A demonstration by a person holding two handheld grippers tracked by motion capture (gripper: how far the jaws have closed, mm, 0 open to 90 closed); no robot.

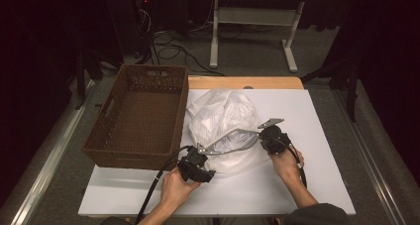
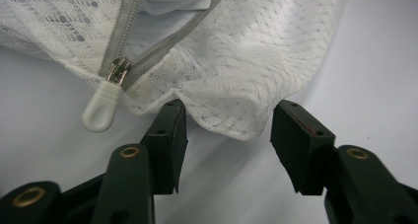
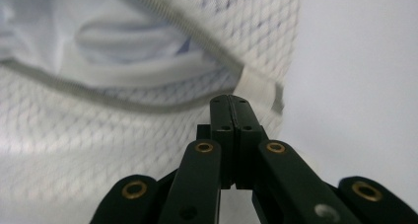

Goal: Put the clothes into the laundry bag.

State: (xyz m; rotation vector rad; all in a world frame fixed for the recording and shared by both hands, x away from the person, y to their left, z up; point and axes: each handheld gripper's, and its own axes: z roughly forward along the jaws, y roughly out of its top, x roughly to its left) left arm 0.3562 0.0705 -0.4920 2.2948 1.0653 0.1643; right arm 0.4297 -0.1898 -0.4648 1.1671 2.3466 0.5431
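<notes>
Mesh laundry bag (image 1: pixel 223 128) sits mid-counter (image 1: pixel 317 136), just right of wicker basket (image 1: pixel 141 116), zipper partly undone, white pull tab (image 2: pixel 101 108) on the near edge. Left gripper (image 2: pixel 229 135) open, jaws straddling the bag's hem without pressing. Right gripper (image 3: pixel 230 110) fully closed at the zipper's end; can't tell if mesh is pinched
</notes>
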